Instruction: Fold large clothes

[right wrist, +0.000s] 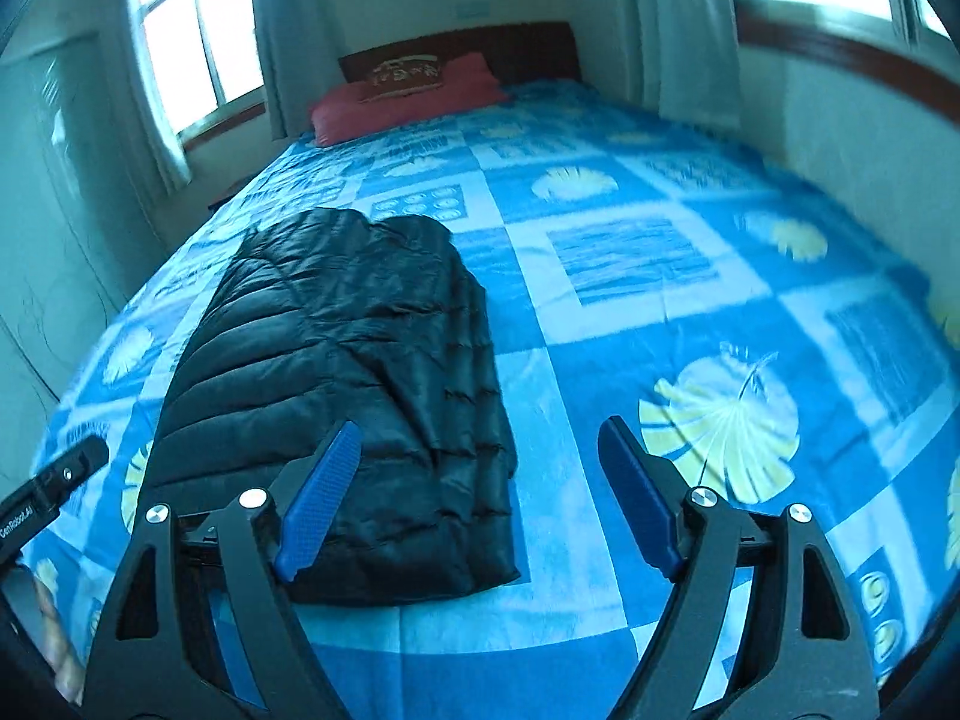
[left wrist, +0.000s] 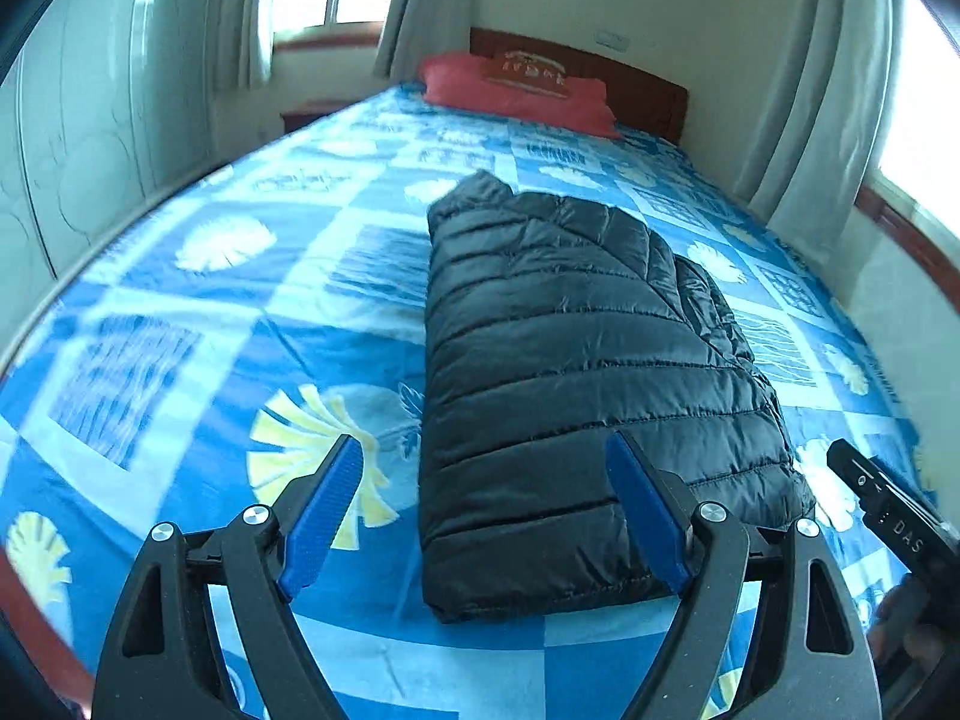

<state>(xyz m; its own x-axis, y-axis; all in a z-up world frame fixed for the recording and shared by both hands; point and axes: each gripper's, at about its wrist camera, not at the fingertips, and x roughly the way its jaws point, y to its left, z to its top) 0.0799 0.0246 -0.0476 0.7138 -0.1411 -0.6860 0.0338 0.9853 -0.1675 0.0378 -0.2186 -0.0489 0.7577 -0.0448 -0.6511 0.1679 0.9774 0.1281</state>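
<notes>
A black quilted puffer jacket lies folded into a long narrow bundle on the blue patterned bed sheet. My left gripper is open and empty, held above the jacket's near left edge. The right gripper's body shows at the right edge of that view. In the right wrist view the jacket lies left of centre. My right gripper is open and empty, above the jacket's near right corner and the sheet. The left gripper's body shows at the left edge.
A red pillow lies against the dark wooden headboard at the far end of the bed. Curtained windows flank the bed. A white wardrobe stands along the left side. A wall runs along the right.
</notes>
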